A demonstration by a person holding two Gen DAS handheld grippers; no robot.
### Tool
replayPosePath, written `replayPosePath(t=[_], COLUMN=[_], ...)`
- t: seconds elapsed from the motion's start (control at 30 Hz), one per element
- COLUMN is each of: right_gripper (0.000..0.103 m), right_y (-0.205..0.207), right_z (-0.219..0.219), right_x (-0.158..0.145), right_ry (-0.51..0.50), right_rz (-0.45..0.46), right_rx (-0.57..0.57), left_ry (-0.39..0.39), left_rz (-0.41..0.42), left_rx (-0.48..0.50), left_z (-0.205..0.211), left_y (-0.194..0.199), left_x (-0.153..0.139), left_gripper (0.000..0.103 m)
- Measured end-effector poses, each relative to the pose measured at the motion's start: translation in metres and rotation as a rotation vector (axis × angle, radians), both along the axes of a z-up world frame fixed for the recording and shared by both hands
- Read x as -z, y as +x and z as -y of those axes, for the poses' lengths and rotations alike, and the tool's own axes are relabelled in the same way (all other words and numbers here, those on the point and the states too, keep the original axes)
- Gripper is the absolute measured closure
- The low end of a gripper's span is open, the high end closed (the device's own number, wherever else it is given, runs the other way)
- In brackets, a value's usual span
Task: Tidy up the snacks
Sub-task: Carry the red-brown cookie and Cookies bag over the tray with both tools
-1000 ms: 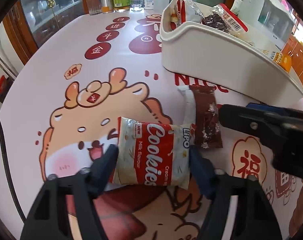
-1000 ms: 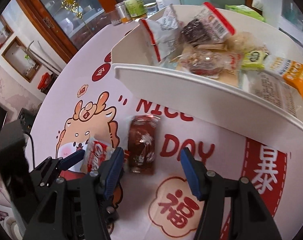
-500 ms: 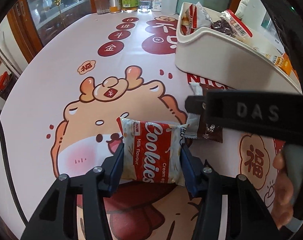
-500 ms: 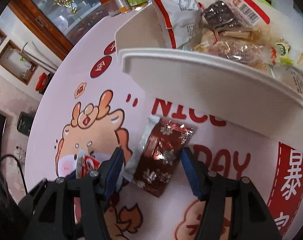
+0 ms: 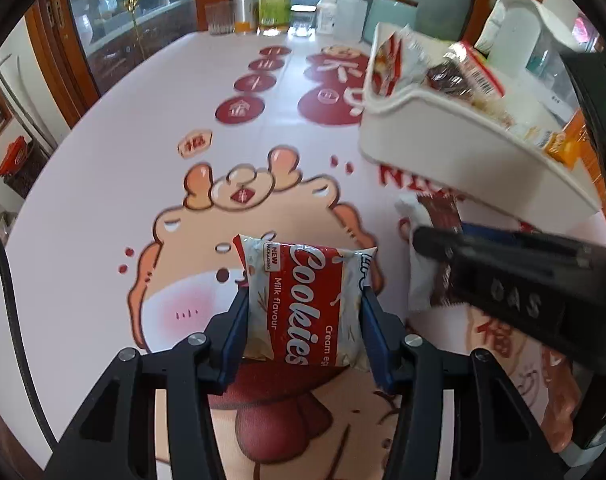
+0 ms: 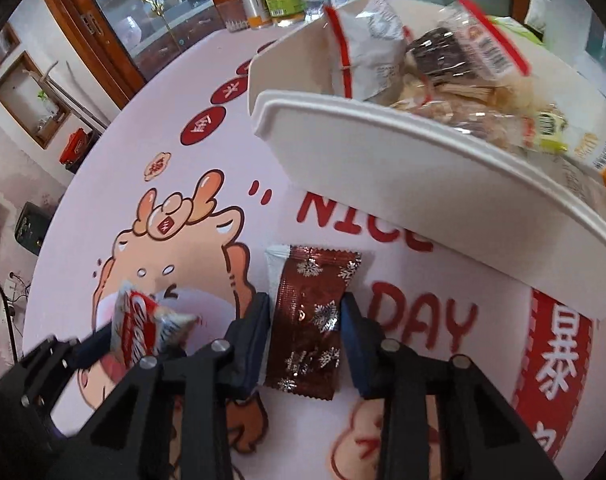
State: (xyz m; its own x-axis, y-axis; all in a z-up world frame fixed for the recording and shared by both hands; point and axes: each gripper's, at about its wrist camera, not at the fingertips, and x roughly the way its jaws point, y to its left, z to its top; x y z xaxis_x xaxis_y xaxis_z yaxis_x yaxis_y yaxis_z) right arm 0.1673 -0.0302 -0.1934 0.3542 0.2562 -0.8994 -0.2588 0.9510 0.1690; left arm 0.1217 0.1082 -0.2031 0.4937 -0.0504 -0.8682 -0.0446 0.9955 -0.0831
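In the left wrist view the left gripper (image 5: 305, 312) clamps a Cookies packet (image 5: 303, 300) at lower centre, the white snack bin (image 5: 443, 148) at upper right, while in the right wrist view the right gripper (image 6: 306, 320), jaws just closing, pinches a brown snowflake wrapper (image 6: 309, 316) at lower centre below the bin

Left gripper (image 5: 305, 312) clamped on cookie packet (image 5: 303, 304), pads on both side edges. Right gripper (image 5: 435, 240) crosses from the right over brown snack packet (image 5: 439, 216). White bin (image 5: 443, 148) of snacks behind, on the table (image 5: 123, 152).
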Motion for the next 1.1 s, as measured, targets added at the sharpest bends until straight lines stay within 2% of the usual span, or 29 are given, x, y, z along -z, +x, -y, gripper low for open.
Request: replayPosePath(t=[0.1, 0.27, 0.47, 0.63, 0.83, 1.1], right_gripper=[0.068, 0.068, 0.068, 0.068, 0.067, 0.066], right_y=[-0.013, -0.028, -0.025, -0.017, 0.011, 0.050], right_z=[0.019, 0.058, 0.103, 0.130, 0.155, 0.169], right_x=[-0.017, -0.063, -0.131, -0.177, -0.207, -0.209], right_ry=[0.025, 0.054, 0.097, 0.100, 0.085, 0.052], right_rz=[0.016, 0.094, 0.209, 0.300, 0.368, 0.367], right_rx=[0.012, 0.045, 0.122, 0.160, 0.216, 0.261], left_ry=[0.012, 0.016, 0.035, 0.042, 0.061, 0.069], left_rz=[0.022, 0.077, 0.163, 0.220, 0.252, 0.235], left_rx=[0.020, 0.081, 0.145, 0.175, 0.203, 0.219], left_z=[0.009, 0.033, 0.070, 0.094, 0.123, 0.144], left_y=[-0.001, 0.009, 0.042, 0.075, 0.110, 0.145], left_x=[-0.023, -0.071, -0.130, -0.166, -0.192, -0.187], left_gripper=[0.053, 0.053, 0.053, 0.053, 0.052, 0.052])
